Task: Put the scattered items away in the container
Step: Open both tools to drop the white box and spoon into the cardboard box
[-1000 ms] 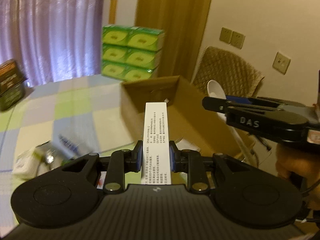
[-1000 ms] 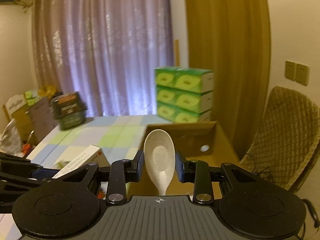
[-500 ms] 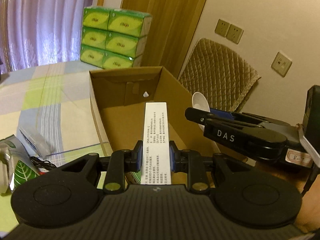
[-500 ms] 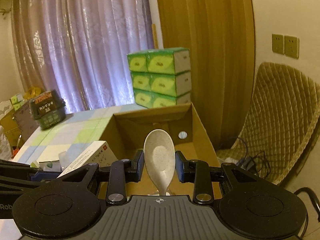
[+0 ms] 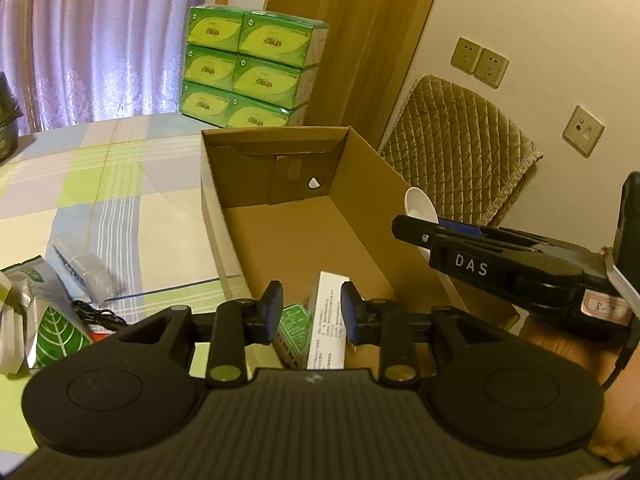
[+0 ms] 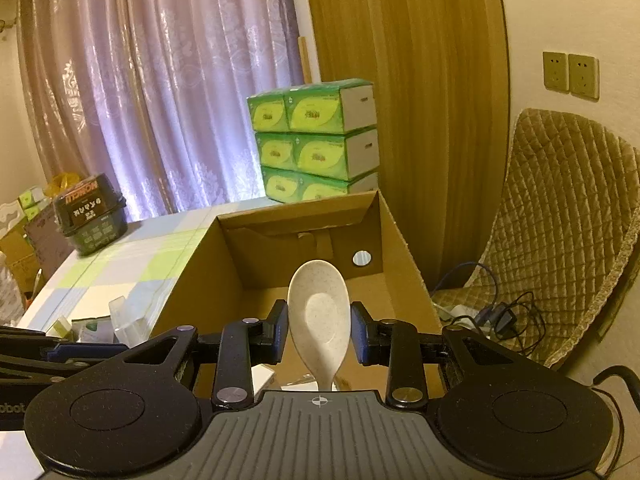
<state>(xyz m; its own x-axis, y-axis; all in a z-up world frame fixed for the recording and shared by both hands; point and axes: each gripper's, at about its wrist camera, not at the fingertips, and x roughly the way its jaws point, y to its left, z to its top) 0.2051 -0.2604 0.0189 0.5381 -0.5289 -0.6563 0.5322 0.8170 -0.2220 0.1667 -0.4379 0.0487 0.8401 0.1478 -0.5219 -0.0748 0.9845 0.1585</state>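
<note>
Released since 0.5 s ago, white carton (image 5: 328, 320) lies in cardboard box (image 5: 280, 140) beneath left gripper's (image 5: 311, 310) parted jaws; right gripper (image 6: 319, 334), over the box, clamps spoon (image 6: 319, 316), handle toward the camera.

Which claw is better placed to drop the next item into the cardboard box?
Right. The right claw holds the spoon above the cardboard box; the left claw is open, with nothing between its fingers.

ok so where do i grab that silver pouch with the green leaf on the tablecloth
Grip the silver pouch with the green leaf across its narrow width, coming from above with the left hand-held gripper. It seems to lie flat on the checked tablecloth, and a black cable crowds its right edge.
</note>
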